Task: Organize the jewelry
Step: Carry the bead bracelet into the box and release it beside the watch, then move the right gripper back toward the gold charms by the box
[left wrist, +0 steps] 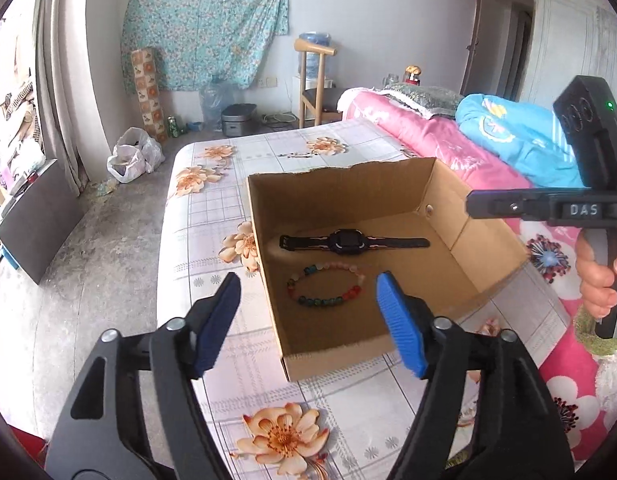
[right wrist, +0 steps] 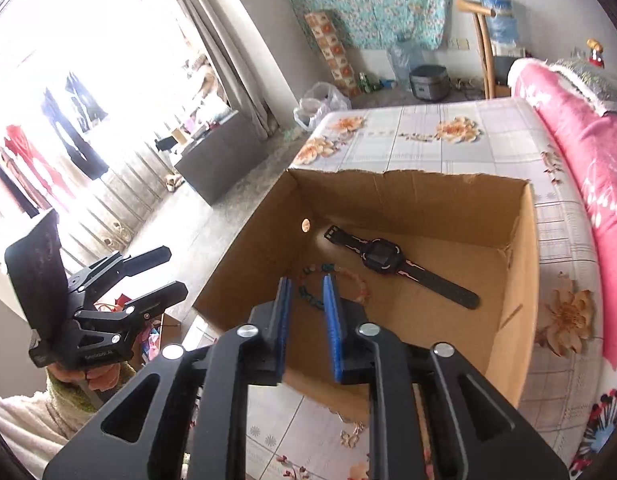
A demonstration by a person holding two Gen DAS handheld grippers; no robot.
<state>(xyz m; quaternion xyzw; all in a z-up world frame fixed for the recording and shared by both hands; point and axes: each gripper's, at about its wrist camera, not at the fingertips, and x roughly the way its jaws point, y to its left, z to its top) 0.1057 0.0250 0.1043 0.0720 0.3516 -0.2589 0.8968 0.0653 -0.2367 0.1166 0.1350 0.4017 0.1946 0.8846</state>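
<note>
Left wrist view: left gripper [left wrist: 308, 296] is hovering spread over the cardboard box [left wrist: 460, 196], where a smartwatch [left wrist: 350, 242] and beaded bracelet [left wrist: 328, 285] are lying; right gripper [right wrist: 306, 304] is hanging slightly parted, empty.

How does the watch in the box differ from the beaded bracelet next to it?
The watch is black with pink trim and lies stretched out flat; the beaded bracelet is multicoloured and forms a closed loop. The watch has a flat strap and a screen, the bracelet only round beads. The watch lies deeper in the box. Both rest untouched on the cardboard box floor.
</note>
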